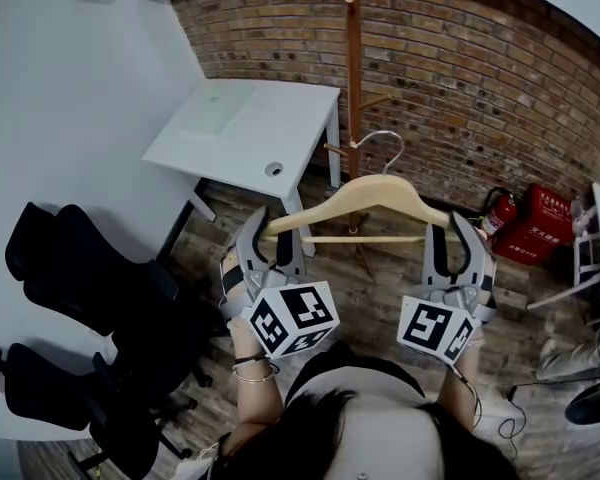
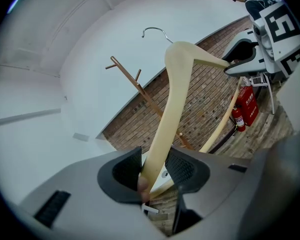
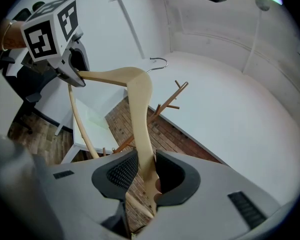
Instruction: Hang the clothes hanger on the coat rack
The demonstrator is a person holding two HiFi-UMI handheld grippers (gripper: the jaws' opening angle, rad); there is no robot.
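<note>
A pale wooden clothes hanger (image 1: 380, 193) with a metal hook (image 1: 385, 143) is held up in the air, level, between both grippers. My left gripper (image 1: 270, 233) is shut on its left end, where the hanger arm (image 2: 175, 94) runs between the pads (image 2: 155, 166). My right gripper (image 1: 455, 230) is shut on the right end, the wooden arm (image 3: 140, 109) squeezed between its pads (image 3: 145, 171). The wooden coat rack (image 1: 352, 68) stands just behind the hanger against the brick wall. Its angled pegs (image 3: 165, 104) show beyond the hook.
A white desk (image 1: 245, 123) stands left of the rack. Black office chairs (image 1: 80, 268) crowd the near left. A fire extinguisher (image 1: 495, 213) and red boxes (image 1: 540, 223) sit on the floor at right by the brick wall (image 1: 460, 78).
</note>
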